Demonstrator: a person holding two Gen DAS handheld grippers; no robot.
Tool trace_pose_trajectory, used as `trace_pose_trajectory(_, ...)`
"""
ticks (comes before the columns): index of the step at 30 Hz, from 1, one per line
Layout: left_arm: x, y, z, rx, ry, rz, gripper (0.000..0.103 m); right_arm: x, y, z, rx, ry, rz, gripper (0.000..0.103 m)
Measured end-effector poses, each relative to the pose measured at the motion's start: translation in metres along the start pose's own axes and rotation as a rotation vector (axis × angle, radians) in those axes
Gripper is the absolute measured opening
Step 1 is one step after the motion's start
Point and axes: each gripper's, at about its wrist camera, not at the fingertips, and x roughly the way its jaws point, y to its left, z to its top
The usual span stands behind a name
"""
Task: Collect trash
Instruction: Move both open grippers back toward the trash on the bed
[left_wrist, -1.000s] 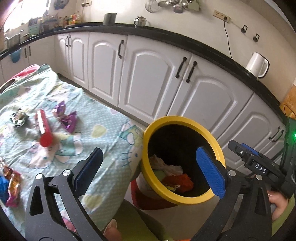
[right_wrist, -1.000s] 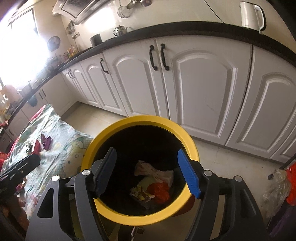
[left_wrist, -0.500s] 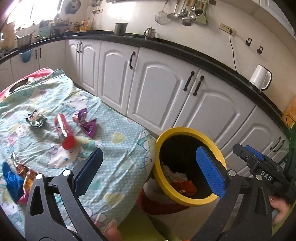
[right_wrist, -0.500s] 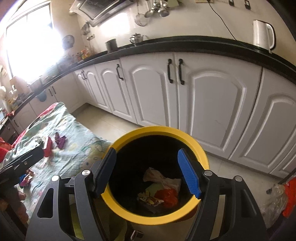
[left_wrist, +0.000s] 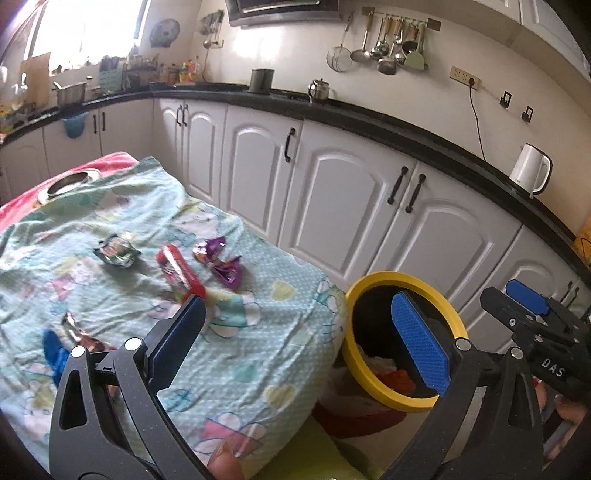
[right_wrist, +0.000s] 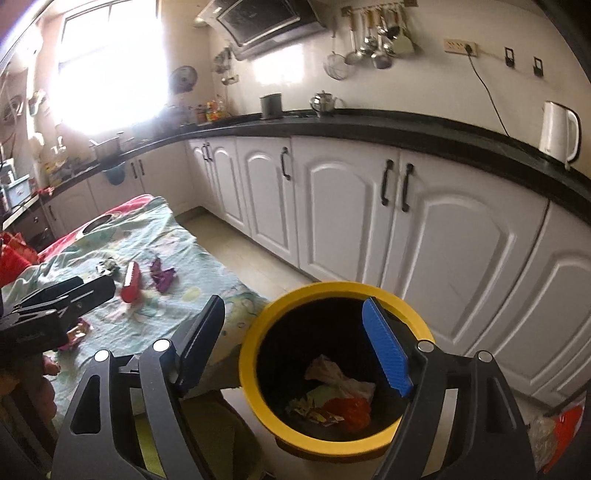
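A black bin with a yellow rim (left_wrist: 406, 281) stands on the floor beside a table covered by a mint cartoon cloth (left_wrist: 280, 332). Crumpled wrappers (right_wrist: 340, 391) lie in its bottom. On the cloth lie a red wrapper (left_wrist: 179, 271), purple wrappers (left_wrist: 225, 266), a dark green one (left_wrist: 116, 251) and a brown one (left_wrist: 81, 336). My left gripper (left_wrist: 295, 306) is open and empty over the cloth's edge. My right gripper (right_wrist: 293, 302) hangs above the bin's rim (right_wrist: 332, 286), its jaws opening with nothing between them.
White cabinets (right_wrist: 461, 258) under a black counter run behind the bin, with a white kettle (right_wrist: 557, 131) on top. A steel bowl (left_wrist: 68, 182) sits at the cloth's far end. A plastic bag (right_wrist: 554, 439) lies on the floor at the right.
Both grippers have pulled up and back from the bin, which looks smaller now. More of the cloth and its wrappers has come into view. The right jaws stand slightly wider.
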Motion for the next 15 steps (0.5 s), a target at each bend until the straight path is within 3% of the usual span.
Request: trace_pose_trajectory(15, -0.026, 0.042, 0.004, 0.001, -0.076, 0.095, 0.093, -0.002, 0.065, 0.014, -0.093, -0.022, 0.131, 0.075)
